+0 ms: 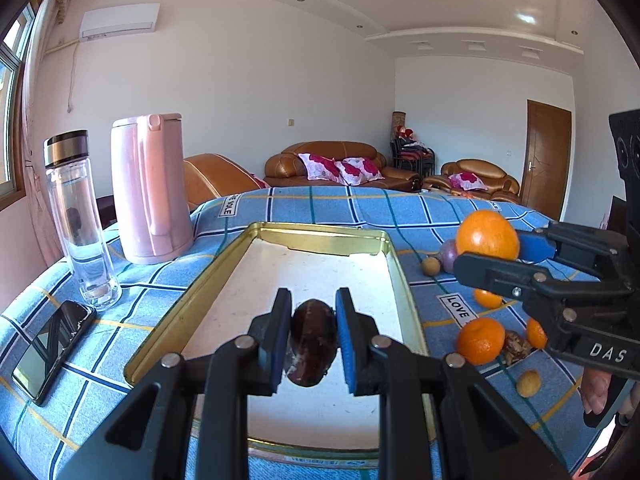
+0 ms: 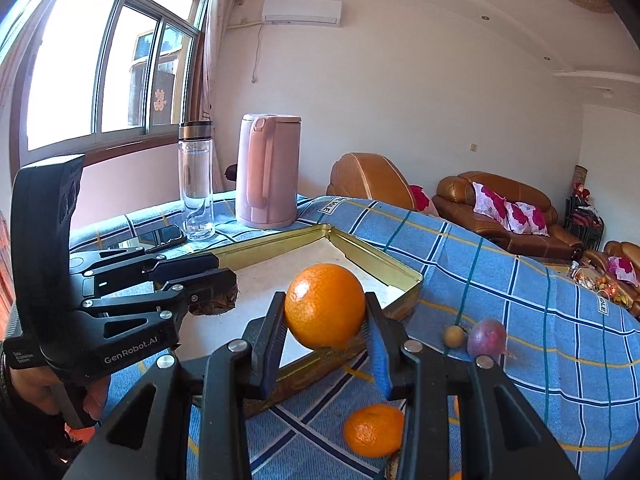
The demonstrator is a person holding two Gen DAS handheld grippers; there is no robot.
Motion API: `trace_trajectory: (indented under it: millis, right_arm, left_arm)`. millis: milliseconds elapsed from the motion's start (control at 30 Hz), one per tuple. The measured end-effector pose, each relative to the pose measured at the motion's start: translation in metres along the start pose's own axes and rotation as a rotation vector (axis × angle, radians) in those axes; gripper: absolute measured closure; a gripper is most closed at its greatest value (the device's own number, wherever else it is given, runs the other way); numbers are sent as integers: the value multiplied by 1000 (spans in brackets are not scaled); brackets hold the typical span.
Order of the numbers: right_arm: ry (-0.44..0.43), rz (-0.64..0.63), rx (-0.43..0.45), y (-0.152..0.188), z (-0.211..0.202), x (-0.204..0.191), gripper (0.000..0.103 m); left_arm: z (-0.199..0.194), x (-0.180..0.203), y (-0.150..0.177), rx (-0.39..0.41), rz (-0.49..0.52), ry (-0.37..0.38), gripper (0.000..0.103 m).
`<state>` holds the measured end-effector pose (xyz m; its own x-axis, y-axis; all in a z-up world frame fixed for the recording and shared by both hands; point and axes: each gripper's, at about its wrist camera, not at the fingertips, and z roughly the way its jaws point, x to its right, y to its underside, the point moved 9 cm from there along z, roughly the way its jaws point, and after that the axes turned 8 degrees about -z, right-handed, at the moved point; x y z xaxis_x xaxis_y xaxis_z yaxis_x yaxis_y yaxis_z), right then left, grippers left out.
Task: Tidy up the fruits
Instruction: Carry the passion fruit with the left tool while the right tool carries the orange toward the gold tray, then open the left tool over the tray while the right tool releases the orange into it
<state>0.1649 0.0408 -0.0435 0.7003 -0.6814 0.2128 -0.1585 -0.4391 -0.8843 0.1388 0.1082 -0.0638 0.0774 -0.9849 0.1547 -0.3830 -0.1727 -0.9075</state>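
Black left claw grips a brown fruit over the tray; right claw clamps an orange.

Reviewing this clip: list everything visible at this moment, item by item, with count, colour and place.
Tray: 1, gold rim, white floor, centre of the checked cloth; nothing rests in it.
Orange: 1, orange, held in the right gripper over the tray's near edge.
Dark fruit: 1, brown, clamped in the left gripper above the tray.
Mandarins: at least 3, orange, on the cloth right of the tray.
Purple fruit: 1, beside a small tan one.
Walnut: 1, brown, among the mandarins.
Kettle: 1, pink, far left.
Bottle: 1, clear, beside the kettle.
Phone: 1, black, near left.
Left gripper: black, blue pads.
Right gripper: black, blue pads.
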Motion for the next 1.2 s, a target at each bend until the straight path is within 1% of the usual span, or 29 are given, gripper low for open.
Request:
trace_trajectory:
  millis: [167, 267, 367, 433, 700, 867, 1200]
  right_arm:
    - [-22, -10, -20, -5, 19, -9, 64]
    - [-36, -14, -33, -6, 29, -14, 64]
    - [-45, -19, -45, -5, 37, -19, 64]
    - [-50, -19, -53, -4, 41, -22, 64]
    - [-63, -13, -84, 0, 57, -25, 64]
    - [-71, -13, -104, 2, 65, -28, 64]
    - [-98, -2, -160, 11, 81, -36, 64]
  left_arm:
    - [8, -12, 1, -28, -21, -8, 79]
    - [12, -17, 2, -53, -39, 0, 79]
    - [15, -20, 2, -64, -42, -2, 79]
    - [17, -24, 2, -76, -41, -18, 79]
    - [28, -33, 5, -124, -46, -41, 79]
    - [35, -37, 7, -148, -49, -45, 79]
    - [49, -45, 12, -213, -75, -27, 80]
